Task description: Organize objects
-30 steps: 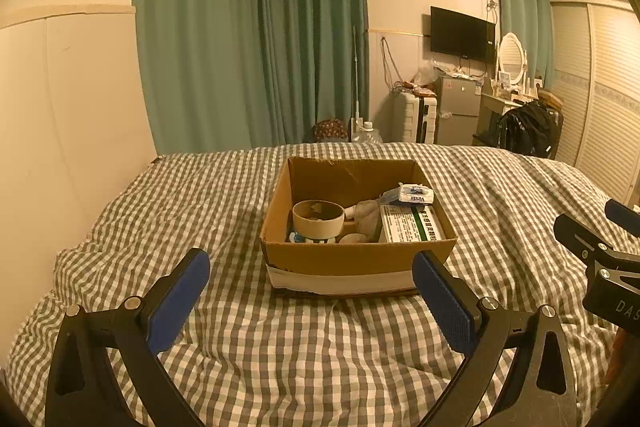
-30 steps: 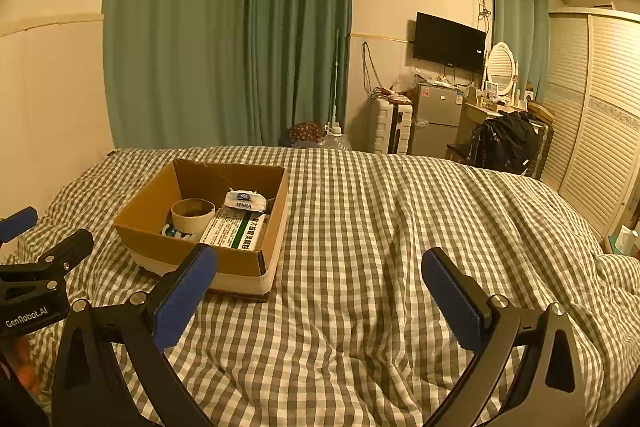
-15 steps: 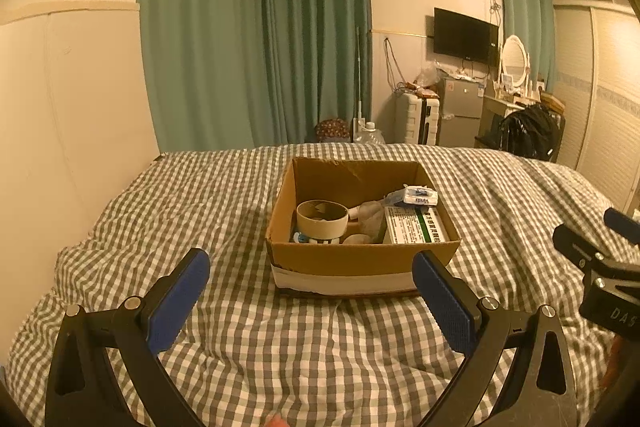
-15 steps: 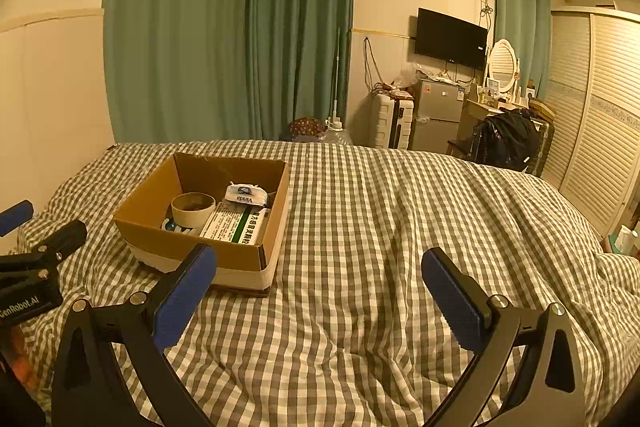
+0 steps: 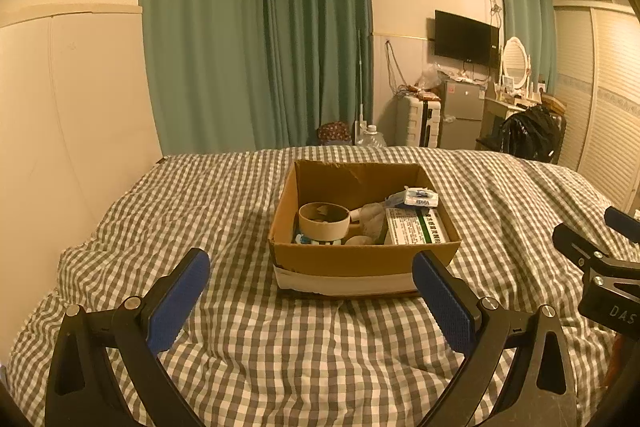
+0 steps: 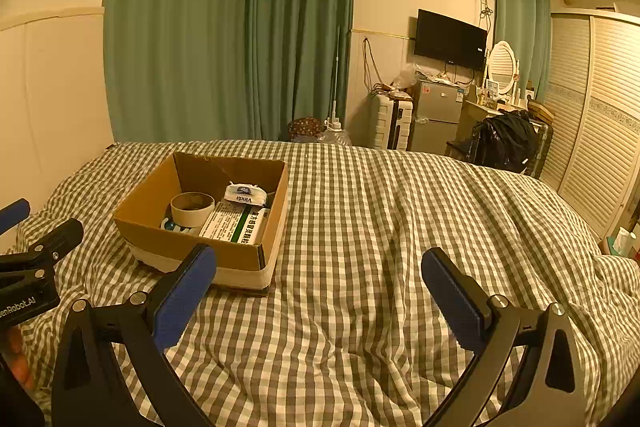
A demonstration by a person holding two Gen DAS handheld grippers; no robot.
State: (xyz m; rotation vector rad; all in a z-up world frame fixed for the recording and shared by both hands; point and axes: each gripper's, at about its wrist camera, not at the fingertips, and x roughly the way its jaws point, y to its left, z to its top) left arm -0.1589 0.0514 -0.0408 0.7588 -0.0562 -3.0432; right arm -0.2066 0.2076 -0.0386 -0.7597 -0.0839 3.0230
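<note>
Cardboard box [image 5: 362, 259] on the checked bed cover [image 5: 240, 327], taken as landmark. Left claw [image 5: 310, 299]: spread, empty, directly facing the box's near wall, so the nearer of the two. Inside the box, left to right: tape roll [image 5: 323, 221], crumpled wrapper [image 5: 370, 217], medicine carton [image 5: 416, 226] with its long axis running front to back, tissue pack [image 5: 416, 198] behind it. Right claw [image 6: 318, 285]: spread, empty, right of the box, over bare cover.
</note>
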